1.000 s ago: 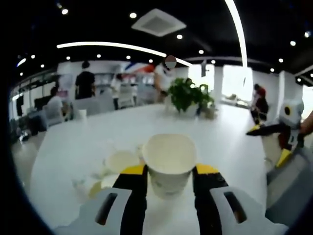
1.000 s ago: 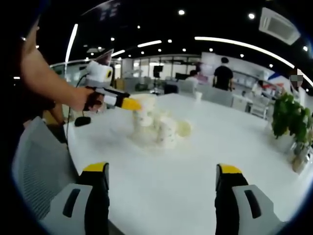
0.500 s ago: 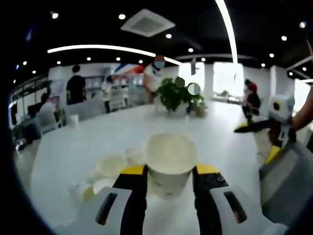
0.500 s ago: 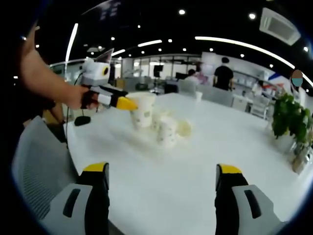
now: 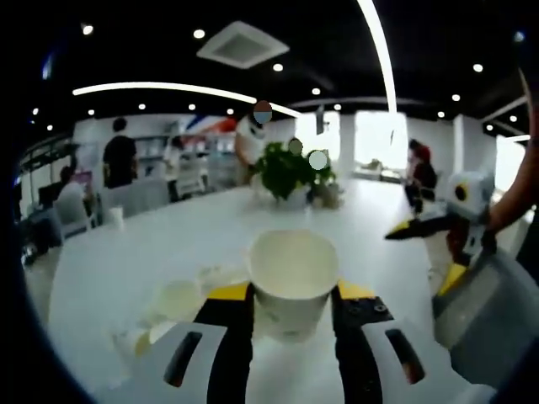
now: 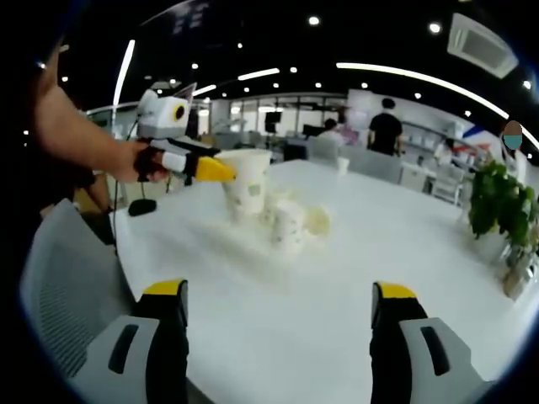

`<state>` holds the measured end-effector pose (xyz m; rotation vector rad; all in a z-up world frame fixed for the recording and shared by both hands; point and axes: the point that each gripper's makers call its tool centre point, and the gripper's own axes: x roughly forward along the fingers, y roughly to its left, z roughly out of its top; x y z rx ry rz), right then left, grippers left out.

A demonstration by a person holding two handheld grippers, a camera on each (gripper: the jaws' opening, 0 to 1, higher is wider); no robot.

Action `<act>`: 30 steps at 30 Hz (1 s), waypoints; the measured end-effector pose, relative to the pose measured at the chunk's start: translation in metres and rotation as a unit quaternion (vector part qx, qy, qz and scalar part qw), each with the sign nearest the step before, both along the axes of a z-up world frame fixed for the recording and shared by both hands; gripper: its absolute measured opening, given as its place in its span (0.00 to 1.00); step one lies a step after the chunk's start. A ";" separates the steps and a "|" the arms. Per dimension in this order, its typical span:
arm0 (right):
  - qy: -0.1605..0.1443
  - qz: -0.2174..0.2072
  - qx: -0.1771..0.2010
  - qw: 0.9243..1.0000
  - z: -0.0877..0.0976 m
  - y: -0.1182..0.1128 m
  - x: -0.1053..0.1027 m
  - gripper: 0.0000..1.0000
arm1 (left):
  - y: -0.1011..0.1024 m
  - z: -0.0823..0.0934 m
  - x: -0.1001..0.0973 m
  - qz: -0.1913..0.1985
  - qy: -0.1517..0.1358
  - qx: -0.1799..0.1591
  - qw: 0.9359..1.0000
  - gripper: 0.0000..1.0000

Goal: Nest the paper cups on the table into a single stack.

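The held paper cup sits at the lower centre of the left gripper view, upright with its mouth open to the camera, pinched at its sides by the left gripper so the rim stays round and free to drop over or take another cup. In the right gripper view the same cup shows at upper left, carried above the white counter by a hand on the left gripper.

The remaining cups cluster just right of and below the held one in that view: one stands upright with a printed side, and at least one more lies tipped beside it; how many there are is too blurred to tell. In the left gripper view they appear as pale shapes at lower left. My guess is the held cup is lifted clear so it can be brought down into or onto one of these.

The right gripper hangs near the bottom of its own view with its fingers spread wide and nothing between them, well apart from the cups. It also shows at the right edge of the left gripper view. A potted plant stands at the counter's far end.
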<state>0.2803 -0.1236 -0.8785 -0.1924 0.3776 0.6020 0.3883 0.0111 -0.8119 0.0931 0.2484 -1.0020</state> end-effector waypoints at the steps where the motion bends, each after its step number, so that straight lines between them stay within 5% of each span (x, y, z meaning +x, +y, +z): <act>1: -0.001 0.000 0.000 1.000 0.009 0.001 0.004 0.88 | 0.001 0.002 0.003 -0.001 0.001 0.001 1.000 0.34; 4: 0.000 -0.001 0.000 1.000 0.030 0.003 0.012 0.88 | 0.001 0.037 0.015 -0.011 0.000 -0.001 1.000 0.34; 6: -0.001 -0.002 0.000 1.000 0.045 0.005 0.016 0.88 | 0.004 0.022 0.005 -0.014 -0.001 0.000 1.000 0.34; 10: -0.001 0.000 0.000 1.000 0.069 0.008 0.023 0.88 | 0.004 0.054 0.006 -0.021 -0.002 0.000 1.000 0.34; 20: -0.001 0.005 -0.004 1.000 0.095 0.015 0.027 0.88 | -0.002 0.085 -0.016 -0.053 -0.008 0.010 0.999 0.34; 22: -0.001 0.006 -0.004 1.000 0.096 0.015 0.027 0.88 | 0.000 0.125 -0.007 -0.057 -0.003 0.009 0.998 0.34; 23: 0.000 0.007 -0.004 1.000 0.098 0.016 0.027 0.88 | -0.001 0.093 -0.018 -0.058 -0.002 0.008 0.998 0.34; 24: -0.001 0.007 -0.004 1.000 0.097 0.016 0.026 0.88 | -0.001 0.087 -0.022 -0.059 -0.003 0.008 0.998 0.34; 30: -0.002 0.008 -0.003 1.000 0.098 0.016 0.025 0.88 | 0.000 0.081 -0.038 -0.062 0.001 0.009 0.998 0.34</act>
